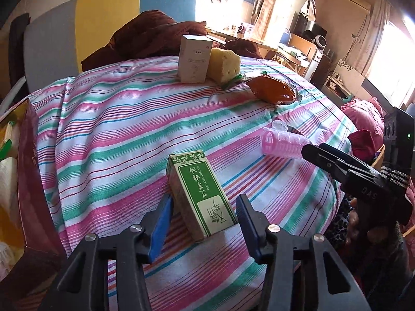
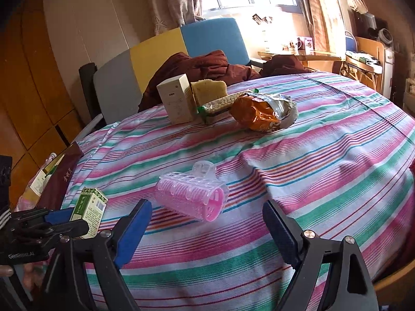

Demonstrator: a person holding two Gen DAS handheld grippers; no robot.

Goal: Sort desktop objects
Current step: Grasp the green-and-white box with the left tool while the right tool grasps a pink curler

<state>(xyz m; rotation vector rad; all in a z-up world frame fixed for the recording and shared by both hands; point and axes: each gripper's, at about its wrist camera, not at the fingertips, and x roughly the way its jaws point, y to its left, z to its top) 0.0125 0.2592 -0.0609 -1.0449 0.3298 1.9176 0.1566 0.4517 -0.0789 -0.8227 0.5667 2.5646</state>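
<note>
Tongs both spread wide: our left tongs (image 1: 205, 223) straddle a green-and-white cardboard box (image 1: 201, 194) lying on the striped-cloth desk (image 1: 116, 142), pads apart from it; right tongs (image 2: 207, 223) hover near a pink plastic hair roller (image 2: 190, 198).

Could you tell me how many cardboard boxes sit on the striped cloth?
2: the green box lies near, between the left tongs; the white box stands upright far across, beside the sponge.

- Carton (image 1: 201, 194) lies near the table's front edge, hair roller (image 2: 190, 198) to its right.
- Far back: upright box (image 2: 176, 98), sponge (image 2: 208, 89) right of it, snack bag (image 2: 262, 111) further right.
</note>
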